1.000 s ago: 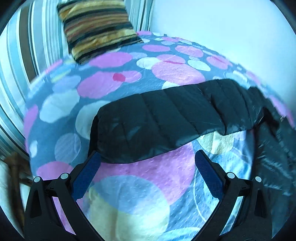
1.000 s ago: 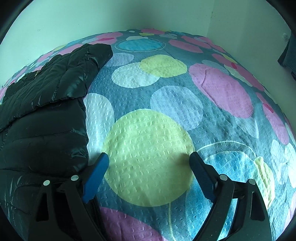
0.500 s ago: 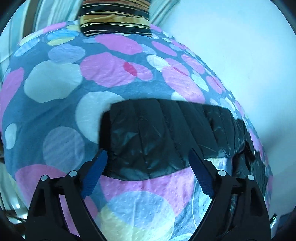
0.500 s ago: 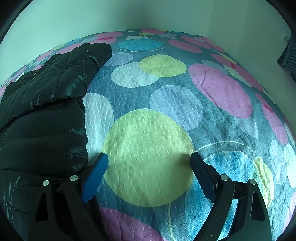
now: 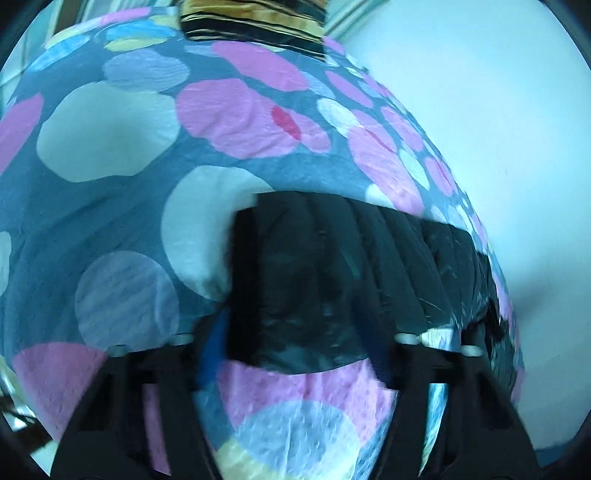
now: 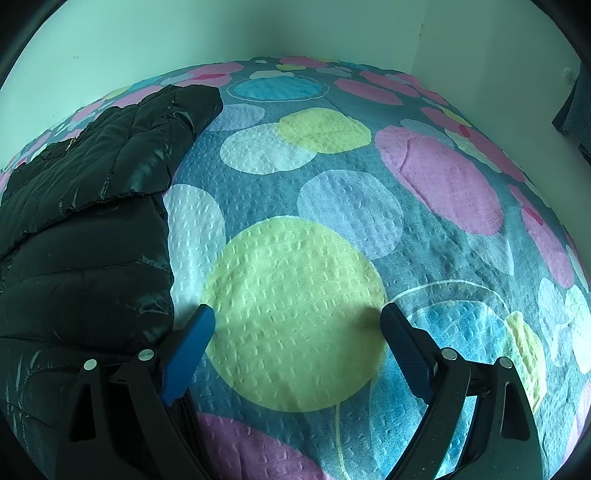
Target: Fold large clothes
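Note:
A black puffer jacket (image 6: 85, 221) lies spread on the spotted bedspread (image 6: 351, 210), filling the left of the right wrist view. One sleeve (image 5: 332, 266) stretches across the left wrist view. My left gripper (image 5: 301, 350) has come down over the sleeve's cuff end and its jaws are closing. The cuff fills the gap between them; the blue left pad (image 5: 214, 347) touches its edge and the fabric hides the right pad. My right gripper (image 6: 295, 325) stands open over a yellow circle of the bedspread, just right of the jacket's hem, with nothing between its fingers.
A striped pillow (image 5: 251, 18) lies at the head of the bed. A pale wall (image 5: 480, 110) runs along the bed's far side and meets another in a corner (image 6: 417, 37). A dark cloth (image 6: 576, 110) hangs at the right edge. Bare bedspread (image 5: 110, 129) surrounds the jacket.
My left gripper has moved forward and down onto the sleeve's cuff and rolled, and its jaws have narrowed around the cuff. The right gripper has stayed still and open.

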